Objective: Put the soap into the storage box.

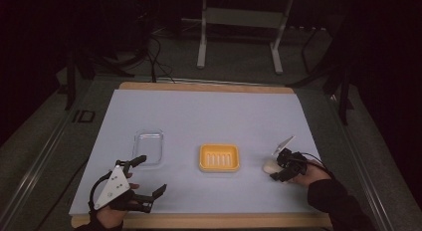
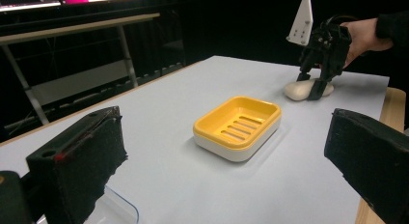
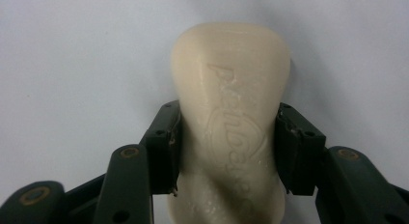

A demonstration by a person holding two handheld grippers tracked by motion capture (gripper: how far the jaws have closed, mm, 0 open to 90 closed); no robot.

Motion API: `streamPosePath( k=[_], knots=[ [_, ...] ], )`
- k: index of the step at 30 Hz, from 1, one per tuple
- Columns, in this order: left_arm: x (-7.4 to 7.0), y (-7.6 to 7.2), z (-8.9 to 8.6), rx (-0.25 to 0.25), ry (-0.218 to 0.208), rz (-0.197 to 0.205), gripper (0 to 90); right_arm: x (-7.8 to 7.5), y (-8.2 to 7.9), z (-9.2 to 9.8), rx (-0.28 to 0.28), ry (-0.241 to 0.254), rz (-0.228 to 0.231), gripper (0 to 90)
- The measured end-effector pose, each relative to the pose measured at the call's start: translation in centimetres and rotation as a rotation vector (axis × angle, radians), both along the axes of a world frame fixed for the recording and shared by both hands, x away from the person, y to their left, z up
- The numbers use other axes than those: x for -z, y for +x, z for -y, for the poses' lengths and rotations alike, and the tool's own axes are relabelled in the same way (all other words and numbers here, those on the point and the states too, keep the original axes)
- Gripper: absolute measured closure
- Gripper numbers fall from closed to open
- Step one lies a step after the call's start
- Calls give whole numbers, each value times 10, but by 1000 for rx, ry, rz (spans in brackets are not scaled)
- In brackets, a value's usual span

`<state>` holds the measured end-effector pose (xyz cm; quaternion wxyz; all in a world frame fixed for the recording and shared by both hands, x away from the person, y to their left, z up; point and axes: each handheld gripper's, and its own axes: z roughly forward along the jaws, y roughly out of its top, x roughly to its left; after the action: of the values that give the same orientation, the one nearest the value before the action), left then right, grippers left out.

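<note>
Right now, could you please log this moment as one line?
right gripper: shut on soap bar | left gripper: open, idle | soap dish: empty

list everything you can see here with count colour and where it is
soap bar: 1, cream, on the table's right side, clamped between the right gripper's jaws
soap dish: 1, yellow top on a white base, slotted floor, middle of the table, nothing in it
clear lid: 1, transparent, left of the soap dish, flat on the table
table: 1, pale blue-white top with wooden edges
metal frame: 1, light grey, on the floor beyond the table
cables: several, black, on the floor behind the table
left gripper: 1, black, near left of the table, jaws wide apart, holding nothing
right gripper: 1, black, closed on the soap bar
</note>
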<state>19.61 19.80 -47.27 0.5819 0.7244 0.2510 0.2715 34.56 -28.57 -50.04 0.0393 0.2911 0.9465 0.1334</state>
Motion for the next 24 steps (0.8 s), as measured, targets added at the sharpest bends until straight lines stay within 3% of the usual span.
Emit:
streamPosePath(
  k=[11, 18, 24],
  knots=[
    [0, 0, 0, -1, -3, 2, 8, -3, 4, 7, -1, 35, -1, 496],
    [0, 0, 0, 1, 0, 1, 8, -20, 4, 11, -31, 43, 29, 496],
    [0, 0, 0, 3, 0, 1, 8, -31, 7, 11, -48, 41, 21, 495]
  ],
)
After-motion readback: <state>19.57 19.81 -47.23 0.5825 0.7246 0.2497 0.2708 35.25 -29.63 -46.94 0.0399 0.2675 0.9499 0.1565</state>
